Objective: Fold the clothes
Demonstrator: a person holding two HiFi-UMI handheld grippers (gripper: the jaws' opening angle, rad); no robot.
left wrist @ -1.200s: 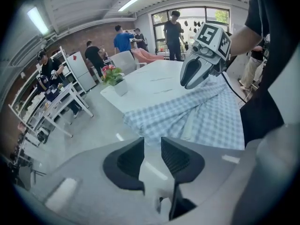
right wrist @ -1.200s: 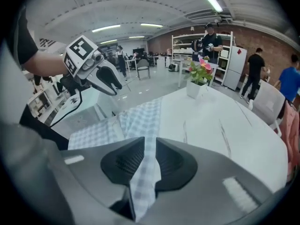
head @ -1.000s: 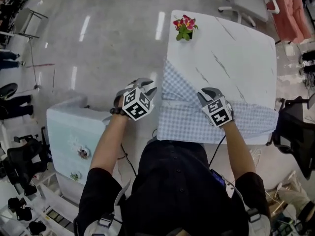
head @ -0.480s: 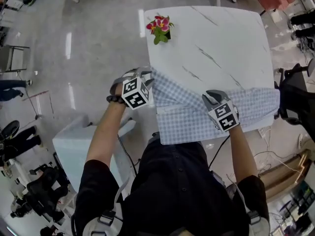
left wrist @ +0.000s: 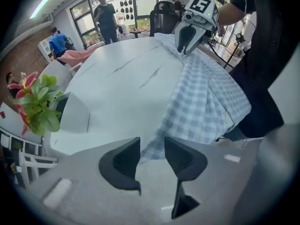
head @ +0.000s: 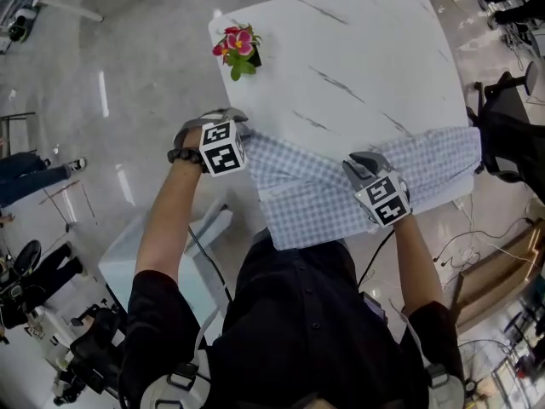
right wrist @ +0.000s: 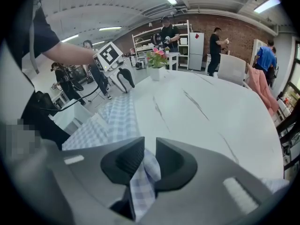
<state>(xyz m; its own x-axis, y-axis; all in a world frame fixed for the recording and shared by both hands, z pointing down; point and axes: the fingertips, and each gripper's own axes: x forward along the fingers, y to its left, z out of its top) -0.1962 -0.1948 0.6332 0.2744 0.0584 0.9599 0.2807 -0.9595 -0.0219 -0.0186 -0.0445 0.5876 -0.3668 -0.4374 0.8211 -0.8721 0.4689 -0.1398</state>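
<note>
Right now my left tool (left wrist: 152, 157), jaws just opening, stands apart around a corner of the blue-white checked cotton shirt (head: 315, 196) on the white marbled table's (head: 358, 66) near edge. My right tool (right wrist: 150, 162) clamps the fabric. Risk: released overhanging cloth slides off.

Shot from the head camera, steeply down over the person's shoulders, the whole white counter (head: 366, 58) fills the upper frame. The left gripper (head: 223, 119) camera sits low at the counter's left edge, facing across it toward the right gripper (left wrist: 184, 46). The right gripper camera, close over the near edge, faces back. All three views share the counter, shirt (head: 306, 198) and flowers (head: 238, 45).
</note>
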